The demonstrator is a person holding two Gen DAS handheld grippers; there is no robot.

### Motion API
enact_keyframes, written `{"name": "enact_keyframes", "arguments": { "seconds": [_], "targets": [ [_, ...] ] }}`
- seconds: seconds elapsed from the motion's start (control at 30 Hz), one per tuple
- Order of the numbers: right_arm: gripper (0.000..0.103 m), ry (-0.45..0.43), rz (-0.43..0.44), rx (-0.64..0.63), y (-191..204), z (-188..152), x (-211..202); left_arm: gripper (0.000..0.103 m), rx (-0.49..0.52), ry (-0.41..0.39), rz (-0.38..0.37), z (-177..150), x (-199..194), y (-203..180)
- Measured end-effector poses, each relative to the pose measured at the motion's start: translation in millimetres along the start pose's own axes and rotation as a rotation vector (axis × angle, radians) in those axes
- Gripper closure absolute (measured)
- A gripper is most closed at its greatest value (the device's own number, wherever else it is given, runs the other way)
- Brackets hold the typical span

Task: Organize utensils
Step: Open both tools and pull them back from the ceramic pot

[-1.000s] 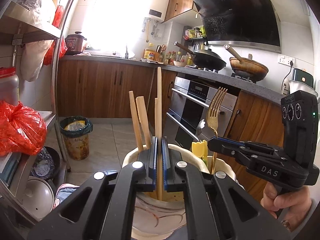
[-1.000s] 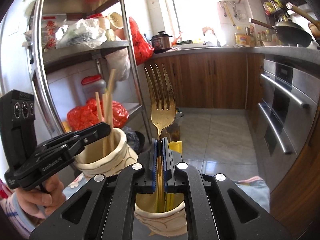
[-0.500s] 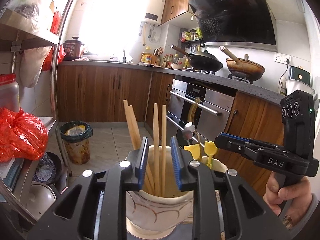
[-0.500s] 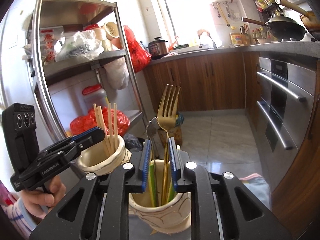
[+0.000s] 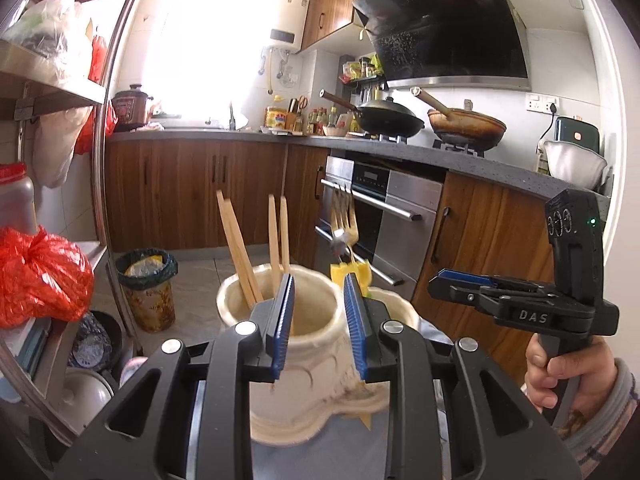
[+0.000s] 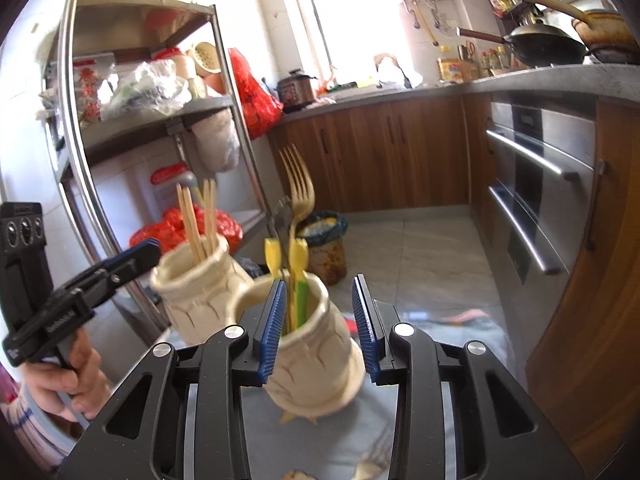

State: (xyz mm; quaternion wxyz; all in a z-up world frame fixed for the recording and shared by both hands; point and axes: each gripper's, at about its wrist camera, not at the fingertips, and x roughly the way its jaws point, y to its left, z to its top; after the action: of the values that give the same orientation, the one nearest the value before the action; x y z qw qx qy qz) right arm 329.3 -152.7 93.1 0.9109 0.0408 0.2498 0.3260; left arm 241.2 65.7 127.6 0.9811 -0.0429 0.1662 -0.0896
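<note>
— Where are the sticks and fork?
— Wooden chopsticks [image 5: 276,236] stand tips-down in one cream pot [image 5: 280,344]. The gold fork [image 6: 298,188] points up from the other cream pot [image 6: 316,360].
— And the grippers?
— Left gripper [image 5: 319,328] and right gripper [image 6: 319,328] both gape apart, holding nothing.

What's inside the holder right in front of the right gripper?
The cream holder has a gold fork, a darker steel utensil and two yellow-topped pieces with a green handle. Their lower ends are hidden by the holder's wall.
</note>
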Motion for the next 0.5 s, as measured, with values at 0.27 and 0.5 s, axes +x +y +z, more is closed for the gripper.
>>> {"name": "enact_keyframes", "arguments": {
  "seconds": [0.27,0.5],
  "targets": [
    [0.065,0.098,-0.026,0.044,-9,-42,-7,0.072,0.031,0.055,-0.024,-31,-10,-27],
    [0.061,0.137,-0.044,0.076,-15,-67,-19,0.071,0.043,0.083,-0.050,-54,-24,-46]
  ]
}}
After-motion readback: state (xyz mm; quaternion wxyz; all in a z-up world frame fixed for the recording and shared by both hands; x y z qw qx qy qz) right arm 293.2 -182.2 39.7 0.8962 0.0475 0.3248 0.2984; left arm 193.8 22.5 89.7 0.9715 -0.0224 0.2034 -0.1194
